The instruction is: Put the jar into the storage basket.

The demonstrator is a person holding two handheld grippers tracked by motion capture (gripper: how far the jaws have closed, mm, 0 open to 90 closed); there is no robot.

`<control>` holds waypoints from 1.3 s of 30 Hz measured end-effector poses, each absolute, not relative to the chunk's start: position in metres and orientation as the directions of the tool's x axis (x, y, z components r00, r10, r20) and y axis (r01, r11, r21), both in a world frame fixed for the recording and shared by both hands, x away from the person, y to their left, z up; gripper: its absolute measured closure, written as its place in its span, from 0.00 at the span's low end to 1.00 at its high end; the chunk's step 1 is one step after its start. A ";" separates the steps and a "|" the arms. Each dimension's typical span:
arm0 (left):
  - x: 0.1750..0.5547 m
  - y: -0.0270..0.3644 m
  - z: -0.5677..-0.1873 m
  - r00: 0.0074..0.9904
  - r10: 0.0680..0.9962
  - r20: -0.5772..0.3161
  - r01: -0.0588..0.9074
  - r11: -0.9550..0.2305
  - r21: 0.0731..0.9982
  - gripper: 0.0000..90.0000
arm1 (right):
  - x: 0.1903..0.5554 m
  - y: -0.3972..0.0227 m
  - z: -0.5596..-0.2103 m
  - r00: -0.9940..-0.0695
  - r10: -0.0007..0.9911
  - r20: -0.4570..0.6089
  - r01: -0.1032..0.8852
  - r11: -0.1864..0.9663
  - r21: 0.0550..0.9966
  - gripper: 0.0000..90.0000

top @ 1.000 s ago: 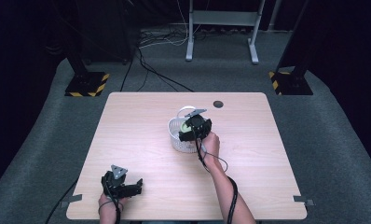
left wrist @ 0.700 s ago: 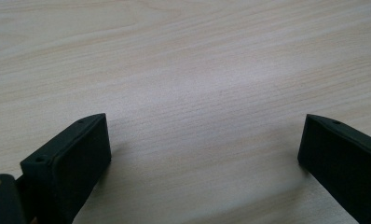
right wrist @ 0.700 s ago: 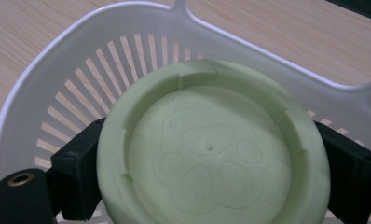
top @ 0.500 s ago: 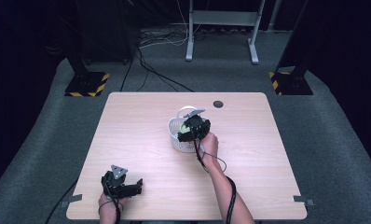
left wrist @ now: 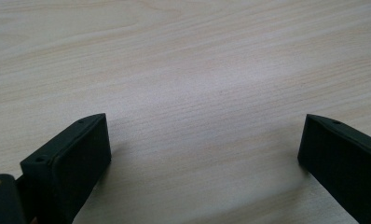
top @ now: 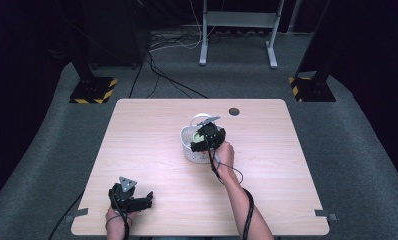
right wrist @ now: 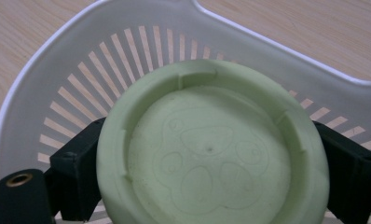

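Near the tabletop's [top: 137, 150] front-left corner, the left tongs [top: 129, 199] rested spread wide over bare, pale wood grain, holding nothing. Toward the middle of the tabletop, the right tongs [top: 203, 140] gripped a round, pale green lid [right wrist: 207, 154], matte, with a faint embossed paw pattern, inside the white slotted plastic basket [right wrist: 48, 93]. The lid looked already lowered into the basket; letting go and pulling clear seemed to remain.

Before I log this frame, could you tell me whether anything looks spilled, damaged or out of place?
Nothing stands out. The right gripper holds the pale green lid squarely between its jaws inside the white slotted basket, which sits upright on the table. The left gripper rests open near the table's front edge.
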State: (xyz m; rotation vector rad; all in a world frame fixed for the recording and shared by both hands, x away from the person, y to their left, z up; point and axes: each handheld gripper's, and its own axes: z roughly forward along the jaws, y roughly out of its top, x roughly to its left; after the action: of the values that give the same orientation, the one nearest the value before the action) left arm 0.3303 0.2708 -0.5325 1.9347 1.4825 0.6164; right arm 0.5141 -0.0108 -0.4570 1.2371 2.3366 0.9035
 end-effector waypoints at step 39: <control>0.330 0.271 -0.532 0.264 0.965 -0.005 0.676 -0.182 0.714 0.02 | 0.522 -0.015 -0.449 -0.581 0.812 0.058 0.680 0.444 0.583 0.08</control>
State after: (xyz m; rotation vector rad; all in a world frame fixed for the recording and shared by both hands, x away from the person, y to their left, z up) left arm 0.3302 0.2708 -0.5324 1.9355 1.4800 0.6161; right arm 0.5223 -0.0147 -0.4487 1.2980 2.4663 0.8363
